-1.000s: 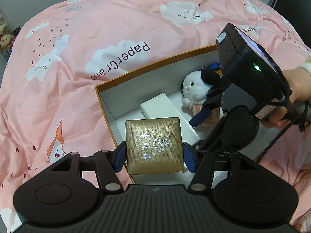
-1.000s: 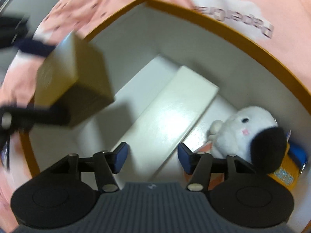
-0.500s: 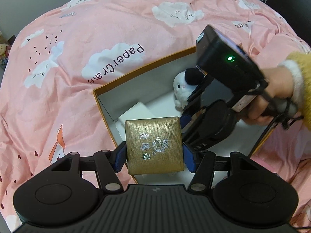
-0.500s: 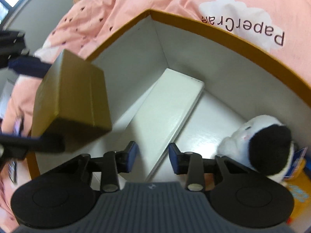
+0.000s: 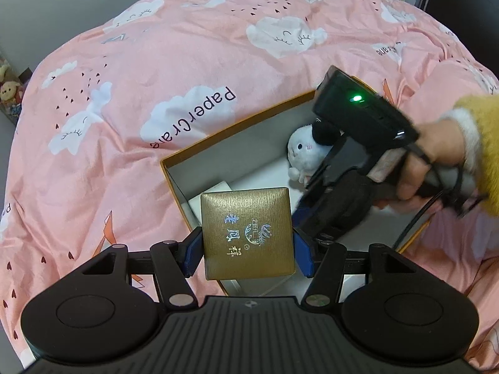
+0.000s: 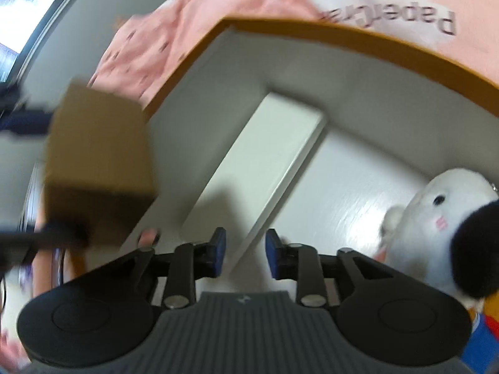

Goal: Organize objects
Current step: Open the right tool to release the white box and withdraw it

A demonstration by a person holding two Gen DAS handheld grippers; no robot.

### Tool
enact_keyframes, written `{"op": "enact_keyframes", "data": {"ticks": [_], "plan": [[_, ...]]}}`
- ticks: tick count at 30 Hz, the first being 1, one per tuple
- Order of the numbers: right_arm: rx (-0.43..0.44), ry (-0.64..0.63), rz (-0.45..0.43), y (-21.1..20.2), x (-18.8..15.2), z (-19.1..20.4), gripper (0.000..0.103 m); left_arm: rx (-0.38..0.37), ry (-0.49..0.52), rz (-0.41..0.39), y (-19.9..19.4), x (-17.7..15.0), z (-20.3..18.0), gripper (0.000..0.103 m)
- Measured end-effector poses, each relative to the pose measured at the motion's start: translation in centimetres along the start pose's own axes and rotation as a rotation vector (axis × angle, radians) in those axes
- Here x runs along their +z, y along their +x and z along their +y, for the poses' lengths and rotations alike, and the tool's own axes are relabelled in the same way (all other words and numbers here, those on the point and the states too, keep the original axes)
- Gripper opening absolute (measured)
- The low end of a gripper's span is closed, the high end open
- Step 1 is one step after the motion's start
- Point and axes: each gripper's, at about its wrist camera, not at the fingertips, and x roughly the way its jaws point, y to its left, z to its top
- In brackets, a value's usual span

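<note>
My left gripper (image 5: 248,251) is shut on a gold square gift box (image 5: 246,233) with silver lettering and holds it above the near left corner of an orange-rimmed cardboard box (image 5: 237,131). The right wrist view shows the gold box (image 6: 96,149) blurred at the left. Inside the cardboard box (image 6: 343,37) lie a flat white box (image 6: 268,162) and a white plush toy with a black ear (image 6: 436,212). My right gripper (image 6: 244,251) hangs low inside it over the white box's near end. Its jaws stand narrowly apart and press on nothing I can see.
The cardboard box rests on a pink cloud-print duvet (image 5: 156,78). A hand in a yellow sleeve (image 5: 452,155) holds the right gripper's black housing (image 5: 358,115). An orange and blue item (image 6: 486,327) lies behind the plush toy (image 5: 304,152). Soft toys (image 5: 7,90) sit at the far left.
The right gripper's jaws narrowed, and it rolled and shifted toward the white box's near end. The left gripper kept the gold box almost still.
</note>
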Motion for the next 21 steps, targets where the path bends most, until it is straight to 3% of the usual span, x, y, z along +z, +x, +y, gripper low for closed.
{"op": "enact_keyframes", "data": {"ticks": [2, 7, 9, 11, 18, 21], "plan": [[0.011, -0.042, 0.053, -0.1, -0.5, 0.8, 0.041, 0.004, 0.001, -0.003, 0.0, -0.2, -0.1, 0.068], [0.001, -0.095, 0.153, 1.5, -1.3, 2.9, 0.040, 0.000, -0.015, 0.000, -0.2, -0.3, -0.1, 0.068], [-0.033, -0.101, 0.159, 2.2, -1.1, 3.4, 0.023, -0.005, -0.020, 0.005, -0.4, -0.3, 0.0, 0.068], [-0.046, -0.097, 0.150, 2.5, -0.7, 3.6, 0.014, -0.011, -0.014, 0.011, -0.7, -0.4, 0.0, 0.068], [-0.055, -0.093, 0.093, 2.8, 0.1, 3.6, 0.015, 0.003, 0.013, 0.031, -1.2, -0.9, -0.2, 0.067], [-0.089, -0.108, 0.079, 2.0, -0.2, 3.9, 0.025, 0.004, 0.016, 0.031, -1.2, -1.1, -0.5, 0.067]]}}
